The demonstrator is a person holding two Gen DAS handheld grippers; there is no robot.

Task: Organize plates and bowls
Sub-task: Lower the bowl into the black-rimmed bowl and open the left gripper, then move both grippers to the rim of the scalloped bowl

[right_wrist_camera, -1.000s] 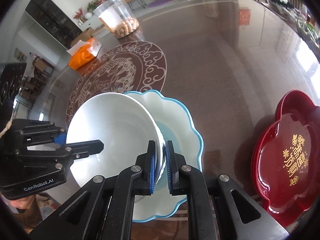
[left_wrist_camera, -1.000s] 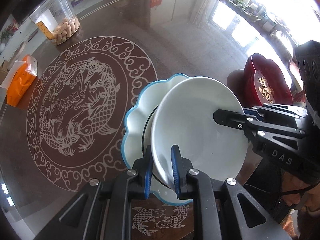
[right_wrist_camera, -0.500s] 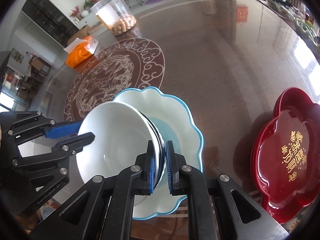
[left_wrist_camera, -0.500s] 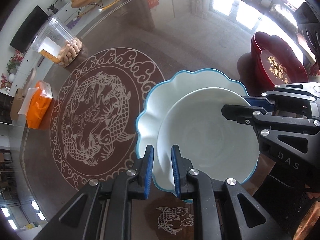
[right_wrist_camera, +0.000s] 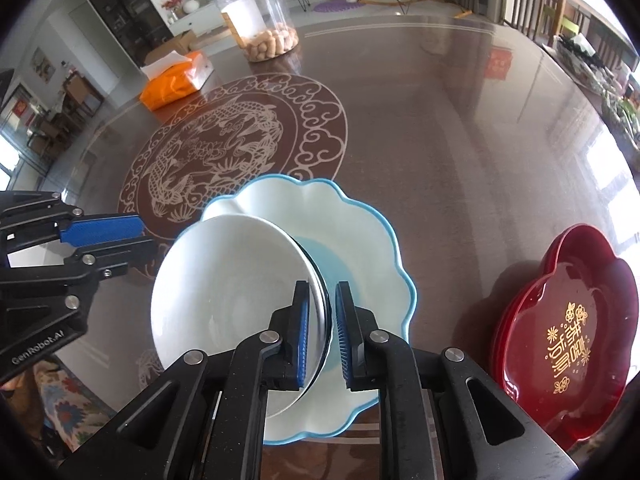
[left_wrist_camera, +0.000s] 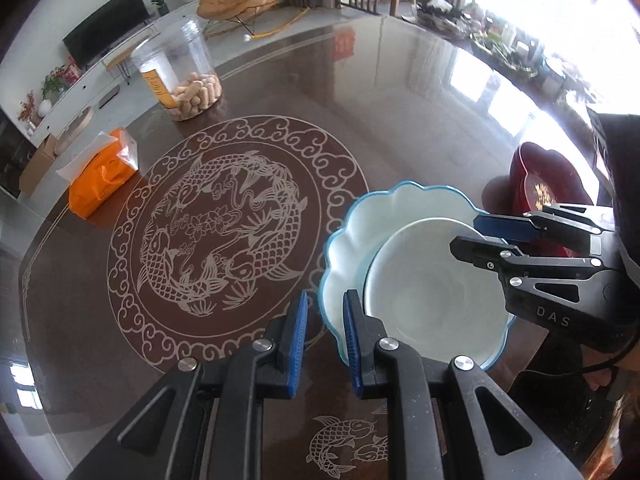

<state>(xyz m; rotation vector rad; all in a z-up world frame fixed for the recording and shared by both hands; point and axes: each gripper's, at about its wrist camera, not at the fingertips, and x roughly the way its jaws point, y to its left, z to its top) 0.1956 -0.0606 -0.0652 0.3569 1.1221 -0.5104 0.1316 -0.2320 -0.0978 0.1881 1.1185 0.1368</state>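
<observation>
Now our right gripper sits with its blue-padded fingers straddling the near rim of the white bowl, a visible gap on either side, so we read it as released rather than clamped. Our left gripper is likewise parted and holds nothing, hovering over the desk just beside the left edge of the blue-rimmed plate. The bowl is plain glossy white, round and fairly deep, with a dark band showing under its rim in the right wrist view; it rests inside the plate, set toward our side and leaning a little. The plate is pale, scalloped like a flower, edged in bright blue with a light blue centre. Off to the right, apart from it, lie the red trays, lobed and carrying gold characters. Farther across the desk we see the carp medallion, an orange tissue pack and a clear jar of peanuts.
</observation>
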